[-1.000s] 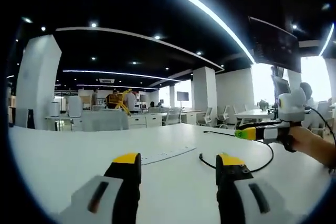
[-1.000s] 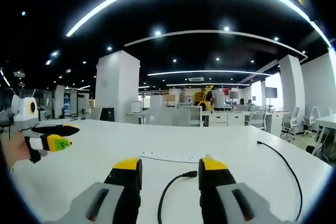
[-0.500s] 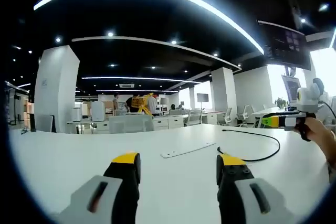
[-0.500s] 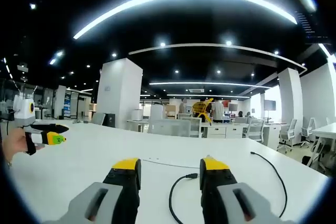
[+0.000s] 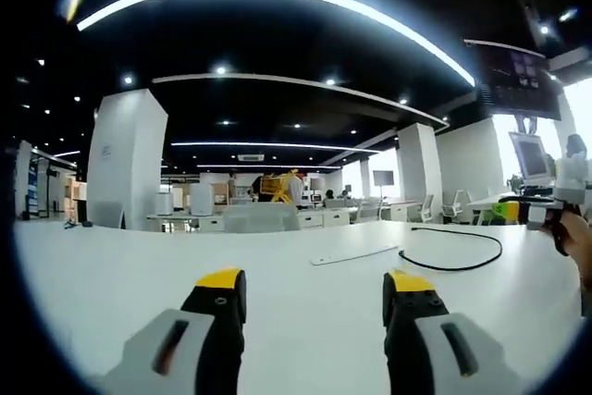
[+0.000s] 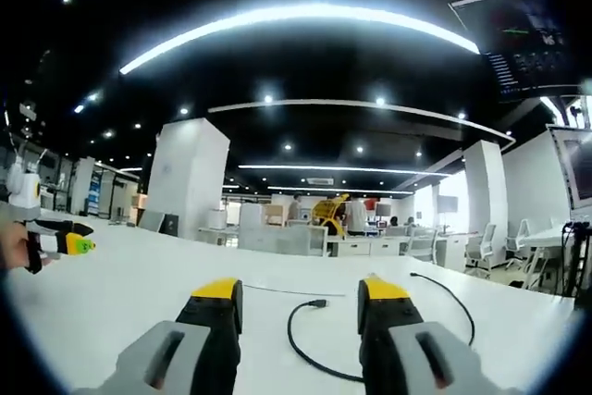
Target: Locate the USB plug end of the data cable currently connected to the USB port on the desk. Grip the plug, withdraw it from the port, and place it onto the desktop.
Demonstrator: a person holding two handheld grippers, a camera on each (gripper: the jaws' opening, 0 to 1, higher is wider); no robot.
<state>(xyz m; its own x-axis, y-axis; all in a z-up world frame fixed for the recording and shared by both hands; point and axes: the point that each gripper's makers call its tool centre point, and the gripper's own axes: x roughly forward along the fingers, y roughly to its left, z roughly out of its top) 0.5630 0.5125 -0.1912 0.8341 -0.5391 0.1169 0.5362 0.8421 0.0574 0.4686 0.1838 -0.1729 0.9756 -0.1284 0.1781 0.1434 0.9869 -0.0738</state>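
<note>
A black data cable lies in a loop on the white desk. Its plug end rests on the desktop just beyond my right gripper, a little short of a flat white port strip. In the left gripper view the port strip lies ahead and to the right of my left gripper. Both grippers are open and hold nothing. The right gripper also appears at the far right, held by a hand. At the left edge of the right gripper view, the left gripper hovers over the desk.
Behind the desk is an open office with a white pillar, desks, chairs and people in the distance. A screen hangs up on the right. The desk edge runs close on the right.
Both cameras have dropped closer to the desk surface and swung, so the scene has shifted. The cable and strip lie where they were. Both grippers stay open.
</note>
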